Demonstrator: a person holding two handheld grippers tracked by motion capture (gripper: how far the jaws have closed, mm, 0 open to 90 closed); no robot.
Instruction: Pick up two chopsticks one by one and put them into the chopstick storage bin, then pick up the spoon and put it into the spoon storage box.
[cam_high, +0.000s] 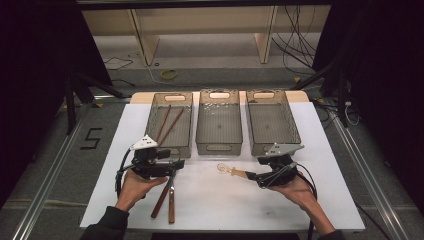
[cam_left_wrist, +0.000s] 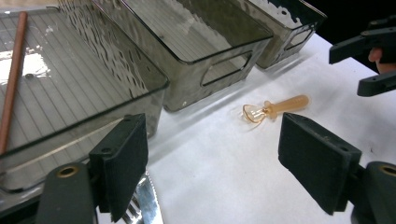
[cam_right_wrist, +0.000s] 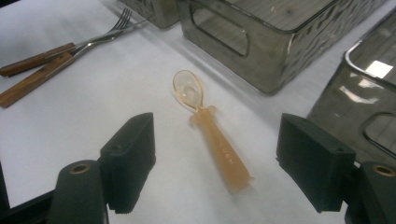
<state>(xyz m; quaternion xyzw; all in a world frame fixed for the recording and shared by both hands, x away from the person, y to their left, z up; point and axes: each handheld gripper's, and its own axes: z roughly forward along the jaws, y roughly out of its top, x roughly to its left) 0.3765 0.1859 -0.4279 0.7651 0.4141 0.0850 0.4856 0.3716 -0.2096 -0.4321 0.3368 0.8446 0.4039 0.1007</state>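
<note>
Three bins stand side by side along the 12 o'clock edge of the bench (cam_high: 220, 200): left bin (cam_high: 170, 125), middle bin (cam_high: 218, 122), right bin (cam_high: 271, 122). Two chopsticks (cam_high: 167, 123) lie in the left bin. The spoon (cam_high: 231, 171) lies on the bench at 6 o'clock of the middle bin, bowl toward 9 o'clock. Two forks (cam_high: 166, 197) lie at 8 o'clock of the spoon, at 6 o'clock of the left bin. The left gripper (cam_high: 172, 165) sits over the forks' heads; the right gripper (cam_high: 252, 176) sits at the spoon's handle end, at 3 o'clock.

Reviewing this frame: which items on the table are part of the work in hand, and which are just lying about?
In hand:
- right gripper, jaws open around the spoon
- left gripper, open above the forks
- three bins, the left bin holding chopsticks

Lying about:
- cables on the floor
- yellow ring
</note>
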